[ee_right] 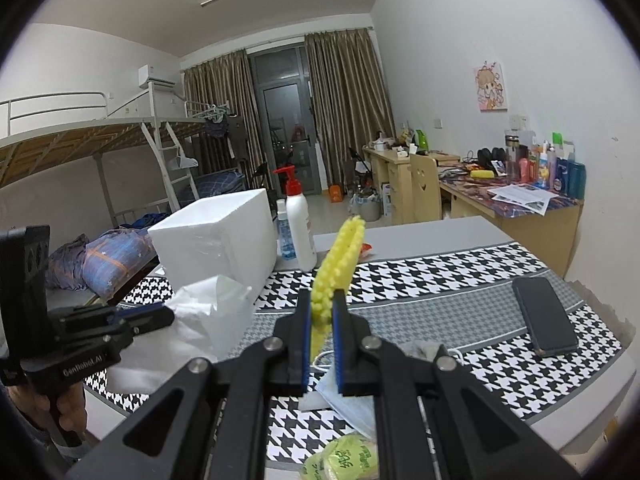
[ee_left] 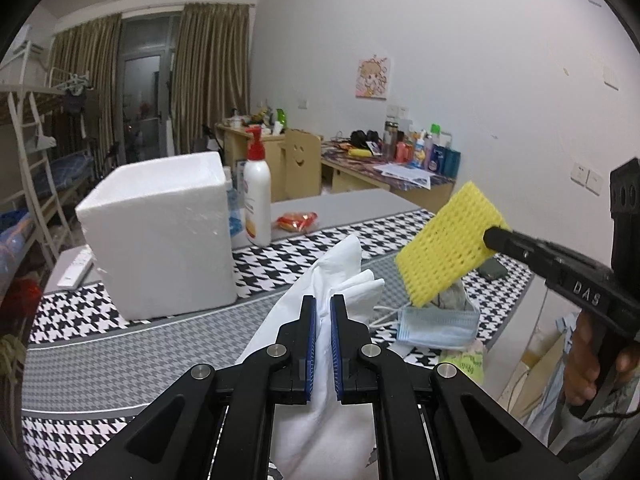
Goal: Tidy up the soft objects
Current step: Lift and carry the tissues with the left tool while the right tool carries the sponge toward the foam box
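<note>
**Both grippers loaded, box ahead**

While both tools hang above the houndstooth tablecloth (ee_left: 120,360), each is clamped on one soft item: the left gripper (ee_left: 323,312) pinches a crumpled white tissue sheet (ee_left: 320,276), the right gripper (ee_right: 321,308) a yellow foam mesh sleeve (ee_right: 340,256). This looks like mid-carry; the next move probably calls for lifting each over the open white polystyrene box (ee_left: 160,232), ahead and left of both. One blue face mask (ee_left: 440,328) lies below the right gripper, one green tissue pack (ee_right: 344,460) nearer still.
</note>
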### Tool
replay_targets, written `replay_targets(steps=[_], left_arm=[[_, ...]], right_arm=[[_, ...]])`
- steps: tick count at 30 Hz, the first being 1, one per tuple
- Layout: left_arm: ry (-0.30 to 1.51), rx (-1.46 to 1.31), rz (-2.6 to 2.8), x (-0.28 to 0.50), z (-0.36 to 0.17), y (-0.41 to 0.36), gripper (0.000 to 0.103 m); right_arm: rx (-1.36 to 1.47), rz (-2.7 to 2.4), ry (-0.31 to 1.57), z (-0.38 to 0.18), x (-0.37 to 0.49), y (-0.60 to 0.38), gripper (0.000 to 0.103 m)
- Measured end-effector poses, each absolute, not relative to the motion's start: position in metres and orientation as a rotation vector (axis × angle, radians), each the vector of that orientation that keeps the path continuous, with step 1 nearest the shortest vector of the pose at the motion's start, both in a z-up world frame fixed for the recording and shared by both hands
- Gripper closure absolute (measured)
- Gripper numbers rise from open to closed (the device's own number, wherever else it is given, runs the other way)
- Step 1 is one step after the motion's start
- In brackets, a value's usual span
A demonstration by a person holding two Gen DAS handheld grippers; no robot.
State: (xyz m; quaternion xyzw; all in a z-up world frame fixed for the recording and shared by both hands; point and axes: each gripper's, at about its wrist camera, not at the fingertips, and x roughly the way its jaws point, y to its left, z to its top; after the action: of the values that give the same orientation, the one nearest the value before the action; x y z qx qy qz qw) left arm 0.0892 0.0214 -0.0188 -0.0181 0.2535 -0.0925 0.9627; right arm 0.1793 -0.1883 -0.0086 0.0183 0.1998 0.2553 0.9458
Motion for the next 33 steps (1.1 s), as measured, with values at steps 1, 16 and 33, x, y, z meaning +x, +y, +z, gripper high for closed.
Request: replay_targets(steps=[1,16,33], left_arm=[[0.508,-0.034,-0.182,0.088,-0.017,0.022,0.095],[0.447,-0.016,-0.136,0.084,0.005,0.03,0.095],[0.397,-0.013,-0.097,0.09,0.028,0.043,0.095]], right_arm=[[0.037,0.521,0.407,-0.009,0.179,-0.188,0.091],[0.003,0.561,0.377,0.001,0.177,-0.171,0.091],[-0.018,0.595,0.356,0.013,0.183,-0.152,0.091]])
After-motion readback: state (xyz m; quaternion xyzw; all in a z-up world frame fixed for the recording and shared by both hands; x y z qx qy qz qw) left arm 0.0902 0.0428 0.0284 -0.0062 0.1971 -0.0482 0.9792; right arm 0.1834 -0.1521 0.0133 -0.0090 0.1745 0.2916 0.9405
